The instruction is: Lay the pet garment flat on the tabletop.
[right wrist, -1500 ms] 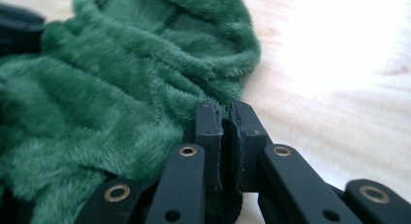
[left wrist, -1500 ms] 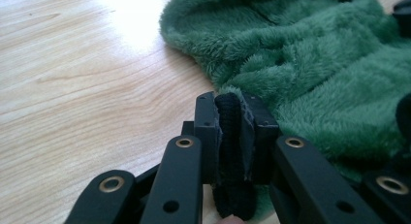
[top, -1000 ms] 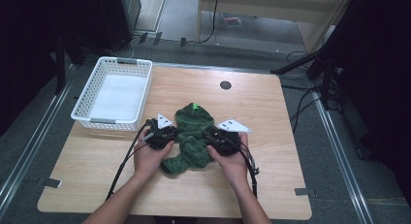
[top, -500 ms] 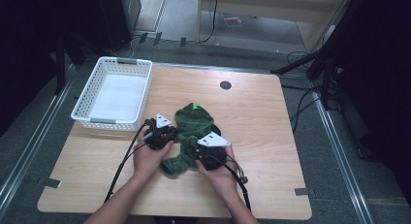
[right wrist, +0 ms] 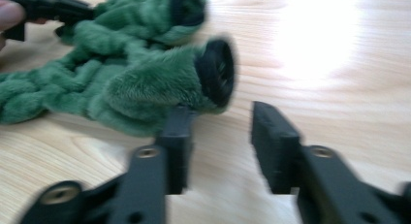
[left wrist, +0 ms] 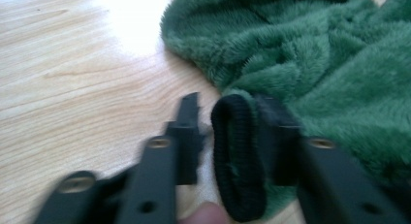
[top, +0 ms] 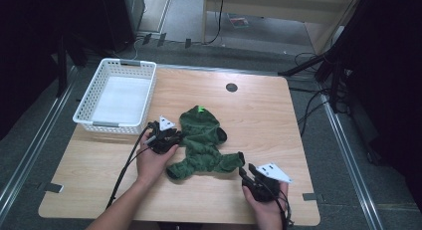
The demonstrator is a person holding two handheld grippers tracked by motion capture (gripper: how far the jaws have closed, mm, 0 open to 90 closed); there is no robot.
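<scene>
1. A green fleece garment (top: 201, 143) is spread on the wooden tabletop (top: 259, 115), roughly at its middle, with the hood end toward the far side and two sleeves reaching toward the near edge.
2. The left tool (top: 166, 139) is held at the garment's left side, just beside the white basket (top: 119, 95), which stands at the far left of the tabletop.
3. In the left gripper view, a black ribbed cuff (left wrist: 237, 161) of the garment is seen between the jaws of the left tool (left wrist: 228, 122). The jaws have just been opening; the cuff lies against the right jaw while a gap is left at the other, so the cuff is taken as released.
4. The right tool (top: 251, 177) is held near the front right of the tabletop, just off the end of the right sleeve.
5. In the right gripper view, the other black cuff (right wrist: 215, 71) is seen lying ahead of the jaws of the right tool (right wrist: 220, 122), apart from them. These jaws have also just been opening, and only bare wood is seen between them, so nothing is grasped.
</scene>
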